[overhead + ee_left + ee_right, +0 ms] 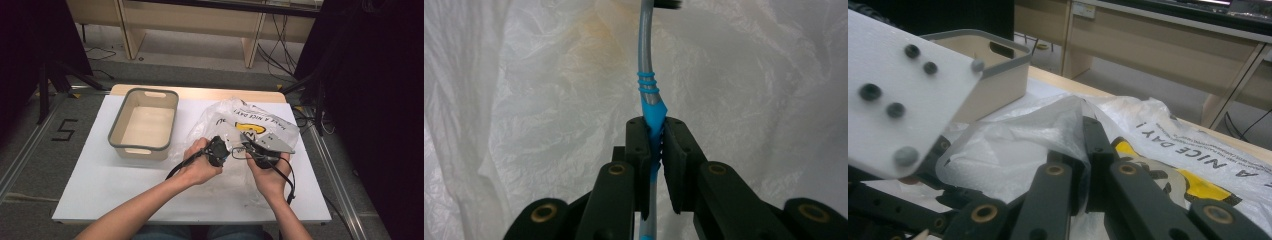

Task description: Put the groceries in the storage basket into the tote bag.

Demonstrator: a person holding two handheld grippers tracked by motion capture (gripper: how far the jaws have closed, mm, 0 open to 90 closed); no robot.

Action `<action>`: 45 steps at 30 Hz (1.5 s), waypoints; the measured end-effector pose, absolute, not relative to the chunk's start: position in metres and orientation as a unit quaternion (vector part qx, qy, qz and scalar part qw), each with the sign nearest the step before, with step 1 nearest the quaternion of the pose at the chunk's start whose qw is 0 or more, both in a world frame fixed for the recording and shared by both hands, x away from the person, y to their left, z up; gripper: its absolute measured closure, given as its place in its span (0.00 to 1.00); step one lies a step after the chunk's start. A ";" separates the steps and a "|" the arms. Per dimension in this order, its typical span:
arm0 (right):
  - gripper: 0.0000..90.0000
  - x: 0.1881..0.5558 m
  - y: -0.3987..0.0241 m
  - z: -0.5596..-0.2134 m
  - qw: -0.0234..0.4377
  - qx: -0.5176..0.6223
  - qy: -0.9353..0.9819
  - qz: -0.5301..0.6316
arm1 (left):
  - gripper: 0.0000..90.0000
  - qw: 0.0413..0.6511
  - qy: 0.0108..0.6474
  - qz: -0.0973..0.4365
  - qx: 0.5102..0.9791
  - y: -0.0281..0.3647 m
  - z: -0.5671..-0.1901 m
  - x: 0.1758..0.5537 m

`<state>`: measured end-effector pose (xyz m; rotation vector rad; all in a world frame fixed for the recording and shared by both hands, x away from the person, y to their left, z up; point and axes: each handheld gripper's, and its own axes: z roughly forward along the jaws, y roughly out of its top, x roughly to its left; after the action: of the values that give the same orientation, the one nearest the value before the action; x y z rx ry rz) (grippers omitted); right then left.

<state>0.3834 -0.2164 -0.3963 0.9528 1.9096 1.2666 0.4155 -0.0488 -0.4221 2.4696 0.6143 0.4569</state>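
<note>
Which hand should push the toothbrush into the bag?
Left. The left gripper is already shut on the blue-and-grey toothbrush, pointing it at the plastic bag. The right gripper is busy pinching the bag's edge, likely holding it open.

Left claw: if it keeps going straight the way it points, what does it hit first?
Most likely the white plastic bag. The left claw is shut on a blue and silver toothbrush, which points ahead into the crinkled film, so its far end would probably touch first. Depth is unclear.

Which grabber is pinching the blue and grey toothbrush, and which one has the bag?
The left gripper pinches the toothbrush by its blue handle. The right gripper is shut on the plastic bag.
</note>
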 end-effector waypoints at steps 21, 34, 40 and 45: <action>1.00 0.384 -0.220 -0.397 0.323 0.368 0.726 0.482 | 0.72 0.313 0.215 0.211 0.901 -0.060 -0.431 0.422; 1.00 0.383 -0.223 -0.399 0.321 0.372 0.730 0.476 | 0.51 0.366 0.228 0.206 0.878 -0.009 -0.408 0.398; 1.00 0.381 -0.227 -0.404 0.311 0.373 0.739 0.467 | 0.51 0.385 0.239 0.218 0.864 0.022 -0.397 0.385; 1.00 0.378 -0.233 -0.408 0.298 0.373 0.752 0.455 | 0.51 0.391 0.249 0.231 0.856 0.042 -0.392 0.378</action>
<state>0.3776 -0.2329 -0.4078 0.9907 1.9990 1.2084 0.3782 0.0416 -0.3922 2.1739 0.6325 0.5865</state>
